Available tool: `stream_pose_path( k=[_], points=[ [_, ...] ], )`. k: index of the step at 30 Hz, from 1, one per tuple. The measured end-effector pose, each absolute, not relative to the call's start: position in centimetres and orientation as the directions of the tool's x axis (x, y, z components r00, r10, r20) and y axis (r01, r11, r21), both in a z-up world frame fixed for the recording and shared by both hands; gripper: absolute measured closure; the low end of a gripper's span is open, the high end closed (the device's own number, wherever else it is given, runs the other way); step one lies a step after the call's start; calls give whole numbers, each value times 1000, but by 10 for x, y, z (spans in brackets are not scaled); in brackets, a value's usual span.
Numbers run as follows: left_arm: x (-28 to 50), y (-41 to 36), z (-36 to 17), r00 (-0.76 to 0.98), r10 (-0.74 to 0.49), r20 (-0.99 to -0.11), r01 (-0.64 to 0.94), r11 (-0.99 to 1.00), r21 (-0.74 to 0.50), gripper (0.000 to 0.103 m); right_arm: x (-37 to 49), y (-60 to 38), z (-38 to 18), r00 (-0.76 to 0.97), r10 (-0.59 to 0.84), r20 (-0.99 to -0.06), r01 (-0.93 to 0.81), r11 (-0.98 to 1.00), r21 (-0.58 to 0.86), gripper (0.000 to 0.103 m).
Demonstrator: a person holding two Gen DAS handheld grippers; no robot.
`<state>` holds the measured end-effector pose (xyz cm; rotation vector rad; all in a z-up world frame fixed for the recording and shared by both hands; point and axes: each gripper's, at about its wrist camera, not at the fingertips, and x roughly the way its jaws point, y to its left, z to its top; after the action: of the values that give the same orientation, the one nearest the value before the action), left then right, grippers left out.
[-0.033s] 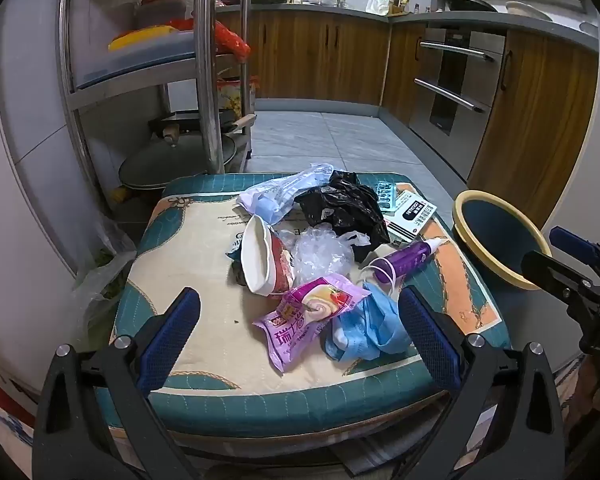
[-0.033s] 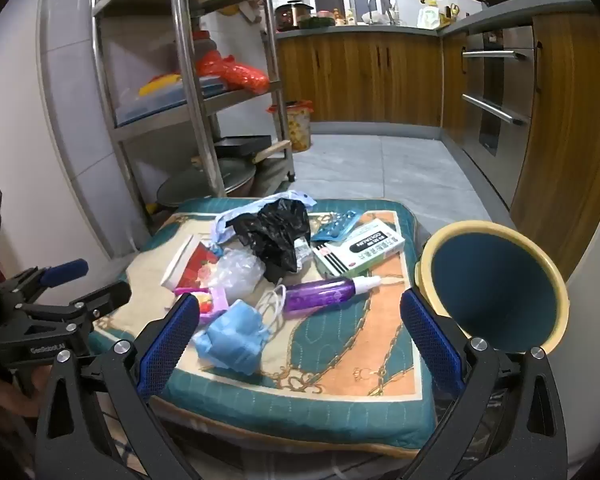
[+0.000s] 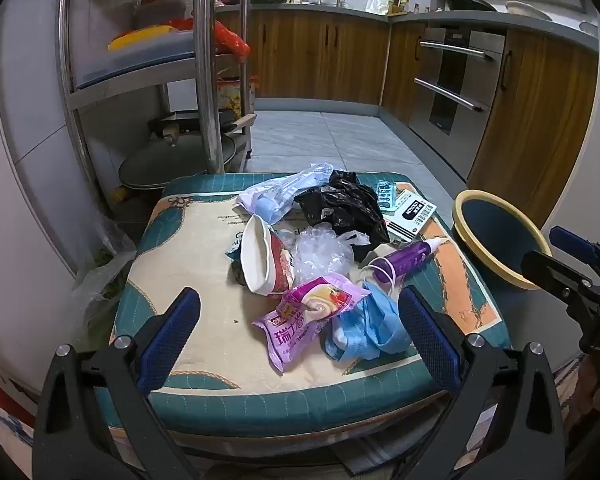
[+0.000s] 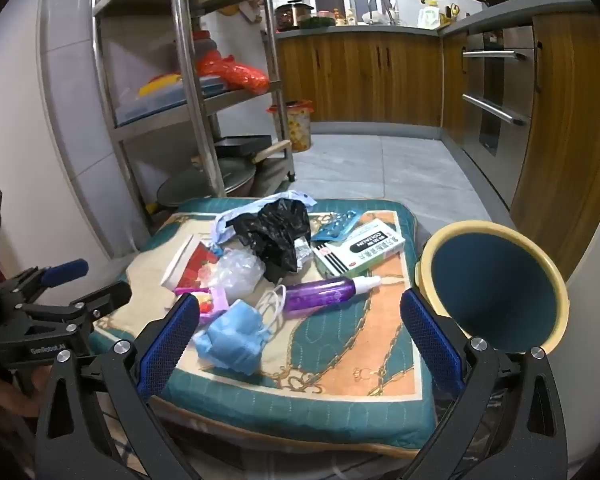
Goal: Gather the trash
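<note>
Trash lies on a patterned cushion (image 3: pixel 188 264): a purple snack wrapper (image 3: pixel 300 316), a blue face mask (image 3: pixel 364 328), a red and white paper cup (image 3: pixel 264 260), clear plastic (image 3: pixel 320 252), a black bag (image 3: pixel 344 208), a purple bottle (image 3: pixel 404 260), a medicine box (image 3: pixel 412 212). A blue bin with a yellow rim (image 3: pixel 496 236) stands to the cushion's right. My left gripper (image 3: pixel 300 340) is open and empty, just short of the wrapper and mask. My right gripper (image 4: pixel 300 340) is open and empty at the cushion's near edge, with the mask (image 4: pixel 232 340) and bottle (image 4: pixel 324 292) ahead and the bin (image 4: pixel 496 288) to the right.
A steel shelf rack (image 3: pixel 208 80) with pans stands behind the cushion on the left. Wooden cabinets (image 3: pixel 324 60) and an oven (image 3: pixel 452 80) line the back and right. Grey tiled floor (image 3: pixel 320 136) lies beyond. A plastic bag (image 3: pixel 100 276) hangs left of the cushion.
</note>
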<state>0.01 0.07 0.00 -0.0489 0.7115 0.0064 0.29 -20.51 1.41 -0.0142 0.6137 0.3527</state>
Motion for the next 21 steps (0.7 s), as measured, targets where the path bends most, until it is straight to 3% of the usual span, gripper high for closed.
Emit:
stream_pose_path(
  k=[21],
  points=[
    [1, 0, -5, 756, -1, -654, -28, 999, -34, 5, 3, -204, 11, 757, 320, -570, -328, 940, 91, 3]
  ],
)
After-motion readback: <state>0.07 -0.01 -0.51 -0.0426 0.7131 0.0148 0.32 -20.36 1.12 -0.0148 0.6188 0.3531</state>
